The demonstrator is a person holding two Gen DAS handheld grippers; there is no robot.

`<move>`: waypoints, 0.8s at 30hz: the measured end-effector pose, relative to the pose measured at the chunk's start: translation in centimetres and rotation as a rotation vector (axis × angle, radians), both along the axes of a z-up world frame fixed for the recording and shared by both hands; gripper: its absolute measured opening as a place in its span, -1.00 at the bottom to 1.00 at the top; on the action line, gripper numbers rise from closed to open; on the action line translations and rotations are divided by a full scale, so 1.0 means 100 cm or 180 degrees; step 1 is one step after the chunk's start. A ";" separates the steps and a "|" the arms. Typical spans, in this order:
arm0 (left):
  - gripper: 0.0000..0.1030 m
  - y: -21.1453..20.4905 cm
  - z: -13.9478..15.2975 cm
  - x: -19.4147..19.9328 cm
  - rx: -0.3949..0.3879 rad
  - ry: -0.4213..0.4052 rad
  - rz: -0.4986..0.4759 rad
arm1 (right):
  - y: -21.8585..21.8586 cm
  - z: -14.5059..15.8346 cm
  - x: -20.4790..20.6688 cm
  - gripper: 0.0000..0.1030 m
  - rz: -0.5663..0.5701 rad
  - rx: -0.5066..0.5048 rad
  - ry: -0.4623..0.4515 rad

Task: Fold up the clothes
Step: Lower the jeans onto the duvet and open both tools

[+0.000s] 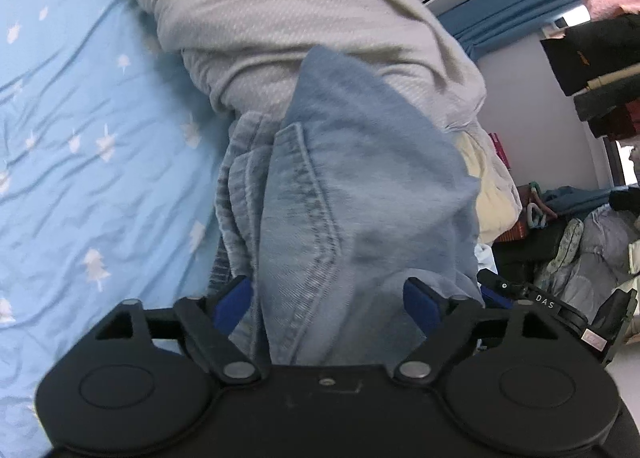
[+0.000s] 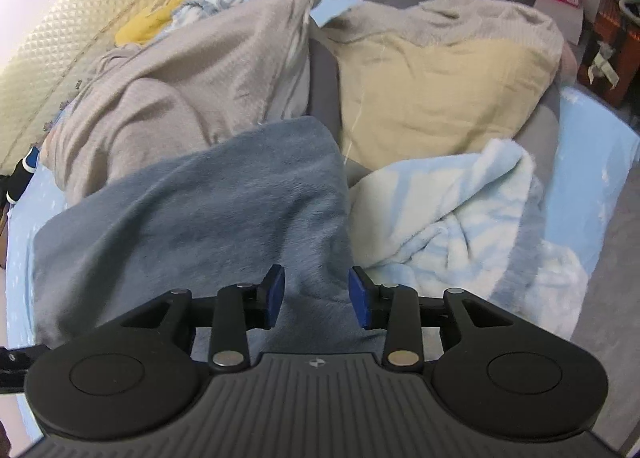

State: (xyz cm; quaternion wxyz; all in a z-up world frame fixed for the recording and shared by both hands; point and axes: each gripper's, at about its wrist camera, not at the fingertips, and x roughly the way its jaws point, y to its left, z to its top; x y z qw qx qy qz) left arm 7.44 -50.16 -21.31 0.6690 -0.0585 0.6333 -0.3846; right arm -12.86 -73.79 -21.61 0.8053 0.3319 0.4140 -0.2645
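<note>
Light blue denim jeans [image 1: 344,193] lie bunched on the bed, one stitched seam running toward the camera. My left gripper [image 1: 328,298] stands wide open, and the denim fills the gap between its blue pads [image 1: 236,298]. In the right wrist view the same garment shows as a blue-grey cloth [image 2: 200,209] spread over the light blue sheet [image 2: 588,185]. My right gripper [image 2: 316,298] hovers at the cloth's near right edge, its pads [image 2: 276,298] partly apart with cloth lying between and beneath them. Whether any pad presses the cloth is not visible.
A grey-beige blanket [image 2: 180,89] and a yellowish pillow [image 2: 436,89] are heaped behind the jeans. A fluffy pale blue towel [image 2: 460,217] lies right of my right gripper. The star-print sheet [image 1: 80,137] stretches out to the left. Boxes and clutter [image 2: 608,37] stand on the floor beyond the bed.
</note>
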 end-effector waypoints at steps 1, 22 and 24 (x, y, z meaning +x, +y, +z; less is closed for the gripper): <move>0.61 0.001 0.003 0.000 -0.0002 -0.0039 -0.0015 | 0.001 0.002 0.000 -0.27 0.0008 -0.0024 -0.0001; 0.65 0.112 0.083 0.002 0.0029 -0.0873 0.0113 | 0.099 0.068 0.034 -0.28 0.0381 -0.0351 -0.0249; 0.66 0.128 0.089 0.006 0.0063 -0.0959 0.0218 | 0.110 0.074 0.044 -0.28 0.0469 -0.0373 -0.0266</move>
